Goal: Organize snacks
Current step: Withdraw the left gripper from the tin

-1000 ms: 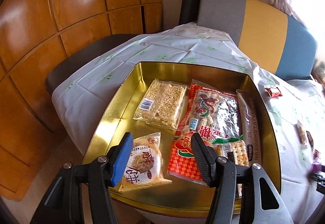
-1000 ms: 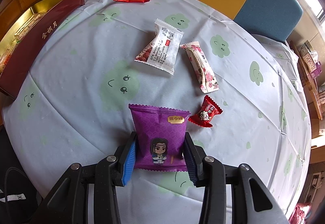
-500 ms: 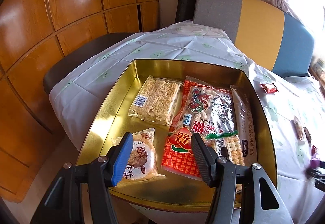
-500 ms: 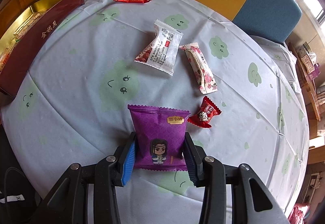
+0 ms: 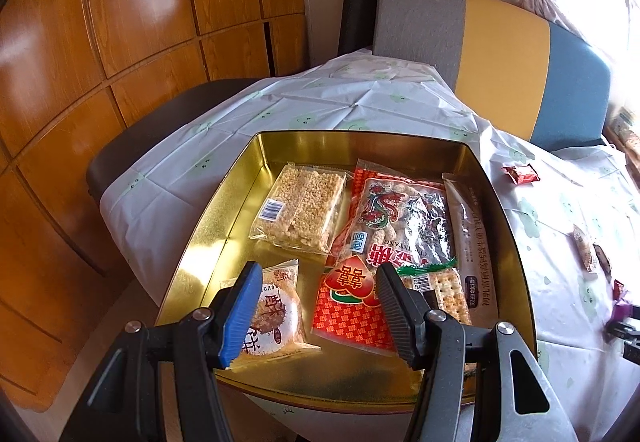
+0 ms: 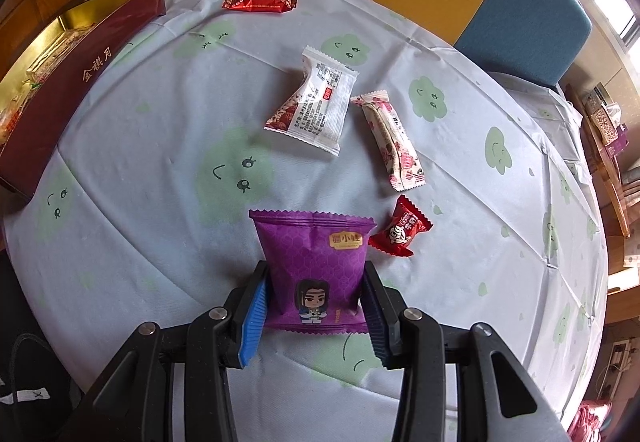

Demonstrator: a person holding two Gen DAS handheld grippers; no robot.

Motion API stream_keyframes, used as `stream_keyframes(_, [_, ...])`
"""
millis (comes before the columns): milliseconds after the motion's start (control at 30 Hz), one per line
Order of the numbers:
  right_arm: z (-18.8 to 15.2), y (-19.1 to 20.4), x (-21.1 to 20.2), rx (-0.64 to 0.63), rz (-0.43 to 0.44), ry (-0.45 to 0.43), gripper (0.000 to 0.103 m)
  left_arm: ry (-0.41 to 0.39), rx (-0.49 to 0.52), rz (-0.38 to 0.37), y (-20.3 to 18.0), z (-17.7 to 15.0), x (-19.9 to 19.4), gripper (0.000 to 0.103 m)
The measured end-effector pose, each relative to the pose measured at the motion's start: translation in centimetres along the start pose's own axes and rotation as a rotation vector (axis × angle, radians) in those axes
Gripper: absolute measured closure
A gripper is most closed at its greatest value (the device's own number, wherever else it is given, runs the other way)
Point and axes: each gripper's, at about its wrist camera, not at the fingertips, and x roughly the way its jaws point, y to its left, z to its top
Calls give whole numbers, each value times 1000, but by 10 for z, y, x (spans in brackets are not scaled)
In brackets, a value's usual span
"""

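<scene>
A gold tin box holds several snack packs: a rice-crisp bar pack, a large red peanut bag, a round biscuit pack. My left gripper is open and empty above the box's near edge. In the right wrist view my right gripper is shut on a purple snack pack, just above the tablecloth. Loose beyond it lie a red candy, a white pack, a pink-white bar and a red bar. The box's dark red side is at the left.
The table has a white cloth with green cloud faces. A grey, yellow and blue chair back stands behind it. Wooden wall panels are at the left. A dark chair seat sits below the table's left edge.
The left gripper has drawn back and tilted slightly, so the box sits a little farther away. The right gripper stays shut on the purple pack, hardly moved.
</scene>
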Motion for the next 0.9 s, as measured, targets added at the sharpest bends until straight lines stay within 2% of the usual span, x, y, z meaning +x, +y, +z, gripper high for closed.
stream_keyframes(167, [1, 1, -6, -4, -17, -42, 62, -21, 13, 8, -2, 1, -5, 43])
stream_keyframes(533, [-2, 11, -5, -25, -19, -28, 62, -50, 20, 12, 0, 3, -12, 43])
stream_keyframes(700, [-1, 9, -2, -19, -1, -23, 64, -50, 12, 7, 5, 3, -12, 43])
stream_keyframes(833, [0, 11, -6, 4, 47, -19, 64, -43, 3, 7, 10, 2, -10, 43])
stream_keyframes(900, [2, 15, -9, 5, 64, -24, 64, -38, -15, 12, 16, 2, -8, 38])
